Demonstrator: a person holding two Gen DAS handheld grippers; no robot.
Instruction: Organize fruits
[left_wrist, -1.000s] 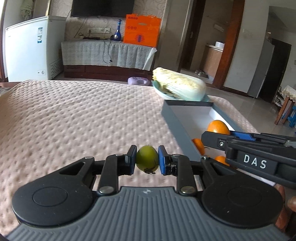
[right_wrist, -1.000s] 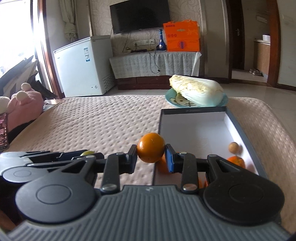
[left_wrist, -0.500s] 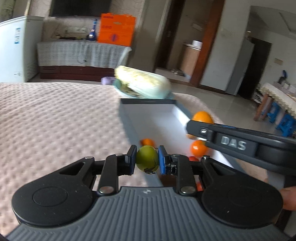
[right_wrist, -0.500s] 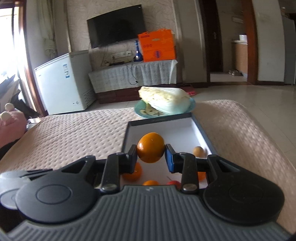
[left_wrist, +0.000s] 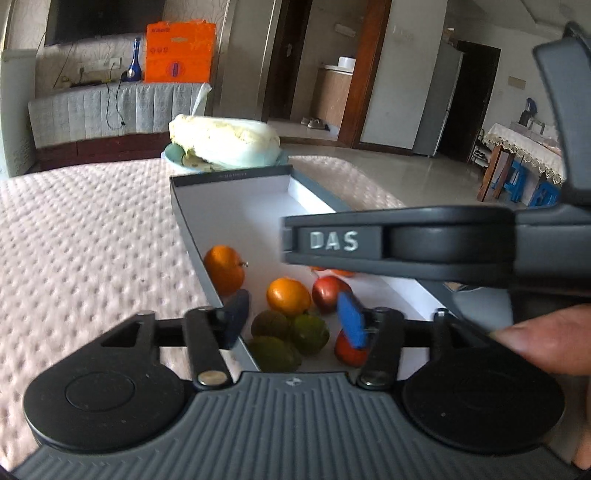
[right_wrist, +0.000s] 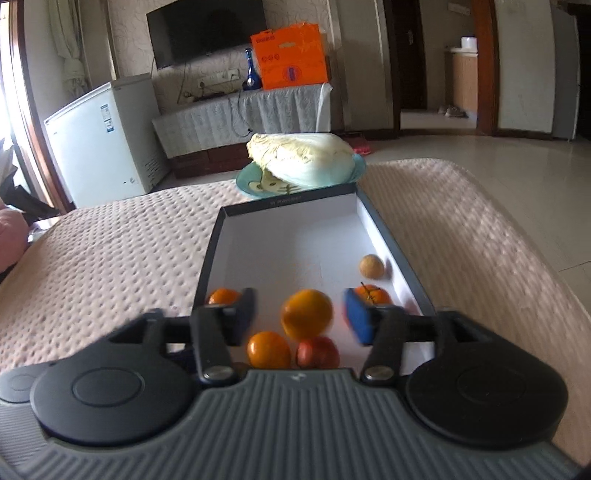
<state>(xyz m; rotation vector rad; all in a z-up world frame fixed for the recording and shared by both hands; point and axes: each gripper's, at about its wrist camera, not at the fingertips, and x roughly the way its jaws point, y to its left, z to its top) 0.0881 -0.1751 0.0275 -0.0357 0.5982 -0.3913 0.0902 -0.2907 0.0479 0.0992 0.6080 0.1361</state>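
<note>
A grey box with a white floor lies on the pink bedspread and holds several fruits. My left gripper hangs over its near end with its jaws opening and nothing pressed between them. Below it lie green fruits, an orange and a red fruit. My right gripper is over the same box, jaws opening. A blurred orange sits between the pads, which do not touch it. Another orange and a red fruit lie beneath.
A cabbage on a blue plate sits just behind the box's far end. The right gripper's body crosses the left wrist view close above the box, with a thumb beside it. A small tan fruit lies by the box's right wall.
Both grippers moved over the box and opened. The left one let go of the green fruit, which now lies among the others; the right one released its orange.
</note>
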